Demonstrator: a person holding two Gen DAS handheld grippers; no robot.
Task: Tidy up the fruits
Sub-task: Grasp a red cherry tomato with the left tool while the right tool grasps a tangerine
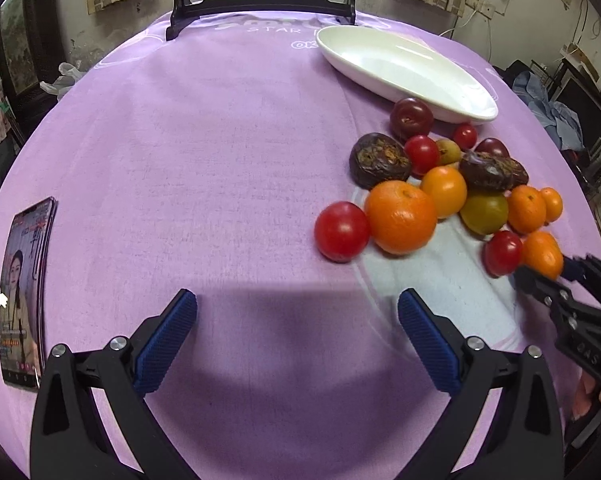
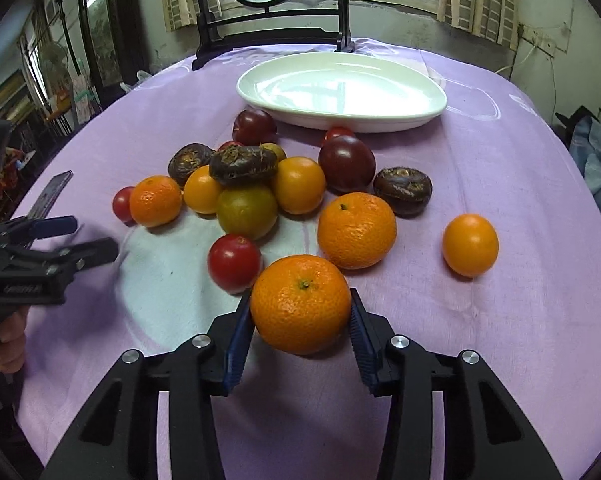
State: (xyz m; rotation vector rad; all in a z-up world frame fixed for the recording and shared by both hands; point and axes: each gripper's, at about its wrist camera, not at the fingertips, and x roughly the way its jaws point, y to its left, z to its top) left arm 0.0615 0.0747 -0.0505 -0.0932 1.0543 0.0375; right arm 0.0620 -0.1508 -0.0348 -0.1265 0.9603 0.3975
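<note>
Plate holds no fruit; right gripper jaws clamp mandarin, left gripper jaws spread wide.

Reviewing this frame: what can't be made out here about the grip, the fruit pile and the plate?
- Underside of the mandarin in the right gripper: hidden by the fruit itself, so whether it is lifted off the cloth is unclear in the right wrist view.
- Red tomato beside the white plate: mostly hidden behind a dark plum.
- Phone screen text: too small in the left wrist view.
</note>
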